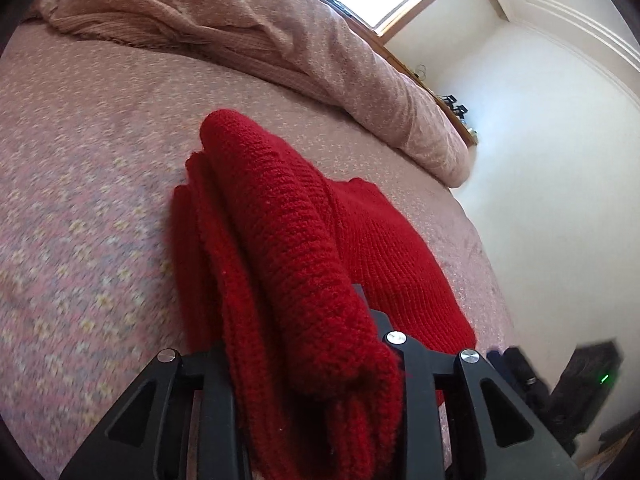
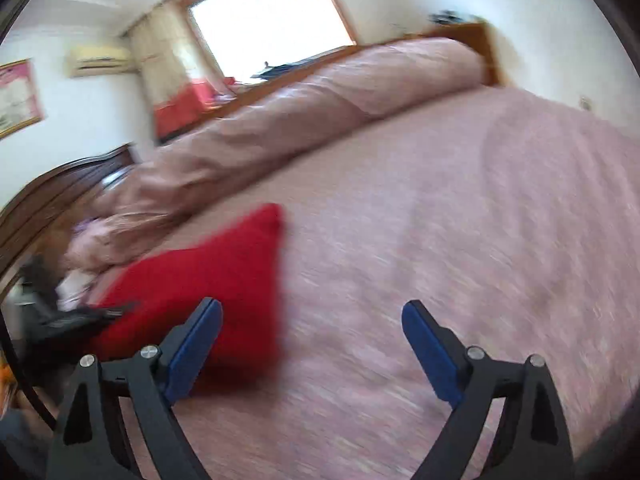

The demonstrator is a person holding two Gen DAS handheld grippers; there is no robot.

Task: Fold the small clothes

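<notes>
Red knit (image 1: pixel 288 248) bunched on the pink bedspread (image 1: pixel 80 200).
The left gripper (image 1: pixel 312 344) pinches a thick roll of it; the right gripper (image 2: pixel 312 312) hangs spread wide over bare bedspread just beside the knit.

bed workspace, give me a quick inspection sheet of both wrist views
surface: pink patterned bedspread, flat where it shows.
job's things: red knit garment, partly folded, a thick rolled fold running into the left gripper, the rest lying on the bedspread.
clutter: rolled pink duvet along the far side of the bed; brownish knit throw bunched beside it.
grippers: left gripper shut on the red knit garment; right gripper open, holding nothing, blue-padded fingers apart, beside the garment.
cables: nothing seen.
surroundings: bright window, wall air conditioner, dark wooden headboard, white walls.
</notes>
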